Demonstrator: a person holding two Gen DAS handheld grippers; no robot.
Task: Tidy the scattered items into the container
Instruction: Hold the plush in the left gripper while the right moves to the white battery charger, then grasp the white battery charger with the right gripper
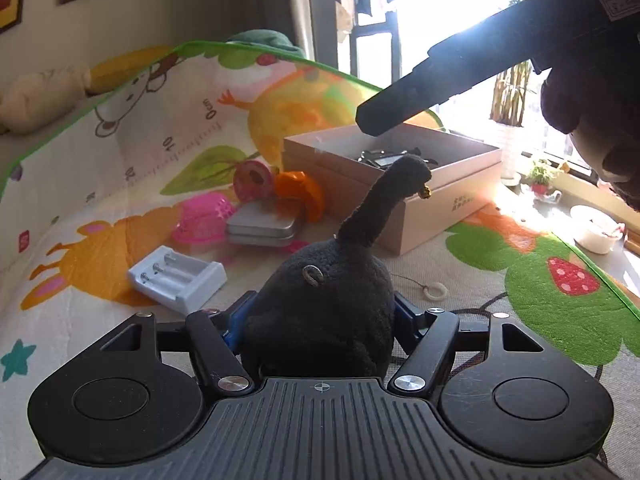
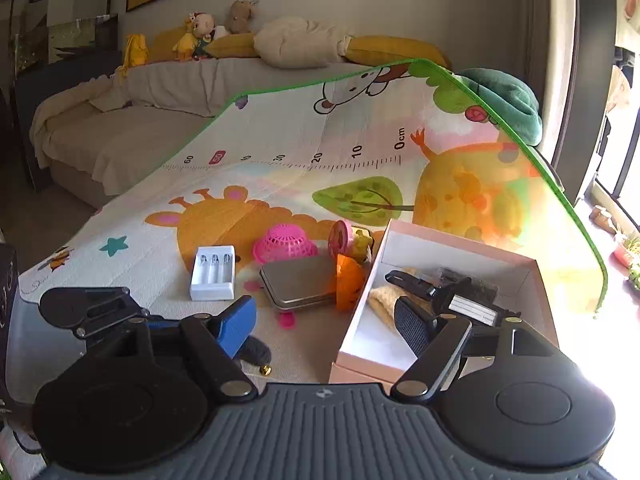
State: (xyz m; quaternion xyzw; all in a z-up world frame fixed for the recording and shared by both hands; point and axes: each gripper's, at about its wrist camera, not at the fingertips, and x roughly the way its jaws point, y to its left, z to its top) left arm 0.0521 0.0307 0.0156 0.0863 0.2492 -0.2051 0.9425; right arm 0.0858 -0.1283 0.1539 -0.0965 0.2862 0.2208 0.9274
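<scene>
Left to right on the play mat (image 2: 280,184):

- Battery charger (image 2: 213,272): white, lying flat, nearest the mat's left side.
- Pink mesh basket (image 2: 285,245): inverted, just right of the charger and behind it.
- Metal tin (image 2: 298,285): flat and grey, in front of the basket, with a pink piece at its near edge.
- Orange item (image 2: 349,282): touching the tin's right end, against the left wall of the cardboard box (image 2: 360,320). A round pink-and-red toy (image 2: 340,237) stands behind it.
- Cardboard box: open-topped, on the mat's right part near its green-bordered right edge. A black luggage tag (image 2: 472,304) and a beige fabric item (image 2: 384,302) lie inside.

Left gripper (image 1: 320,320): fingers closed to a medium gap, clamped on both sides of the black plush toy (image 1: 324,308). The toy's long neck stands upright toward the box's near wall; its small gold tip is visible. A white ring on a cord (image 1: 436,291) lies on the mat just right of the toy.

Right gripper (image 2: 324,328): fingers spread wide, holding nothing. The left blue finger (image 2: 236,328) is over the mat; the right black finger (image 2: 412,328) is above the box interior.
</scene>
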